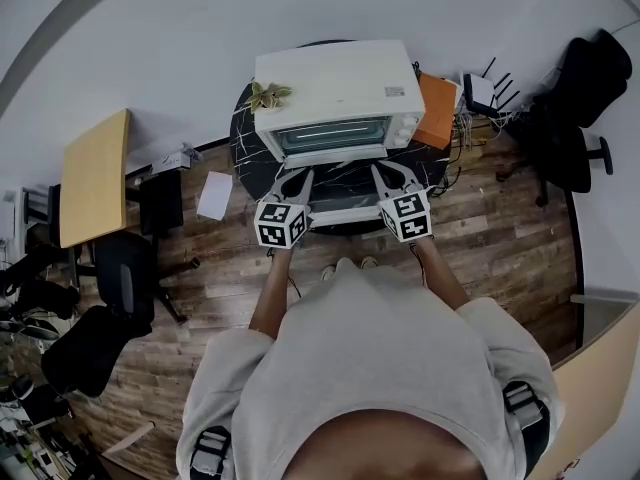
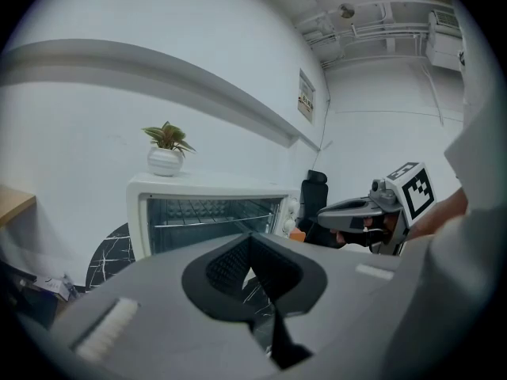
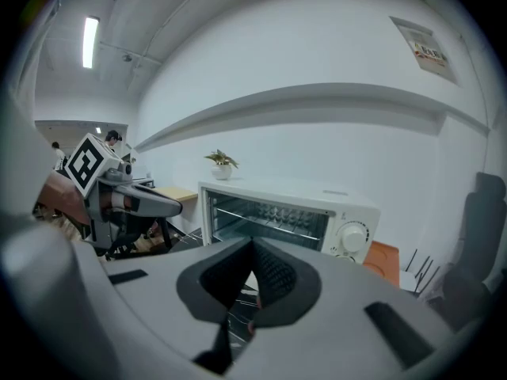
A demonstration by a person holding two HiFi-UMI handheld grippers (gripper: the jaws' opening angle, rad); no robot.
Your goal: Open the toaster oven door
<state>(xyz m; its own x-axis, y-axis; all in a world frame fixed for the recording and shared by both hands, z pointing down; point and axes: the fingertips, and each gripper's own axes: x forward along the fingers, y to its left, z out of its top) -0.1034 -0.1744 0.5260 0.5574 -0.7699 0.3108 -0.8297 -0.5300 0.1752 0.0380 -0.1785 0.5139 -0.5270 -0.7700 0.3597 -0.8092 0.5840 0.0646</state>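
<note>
Overhead look down at white toaster oven on small round dark marble table, set against pale wall. Door already swung down and lying about level, sticking out toward person. Wire rack and bare interior plain to see in both gripper views. Small potted plant perched on oven's top left corner. Orange object just beside oven's right side.

Left gripper and right gripper held near door's two sides, close to oven's front, contact with door not clear from above. Both clenched on nothing: pads pressed together, no handle between them.

Judged as task all but finished, with little left beyond drawing clear. Risks from here:

- Knocking lowered door with either gripper on way out, bouncing it partway shut or straining its hinges.
- Leaning weight on outstretched door, likely to tip light oven forward on small table and topple plant.
- Dragging clenched jaw tip across door glass, likely to scratch it.

Lifting up and back, away from door, probably safest.
</note>
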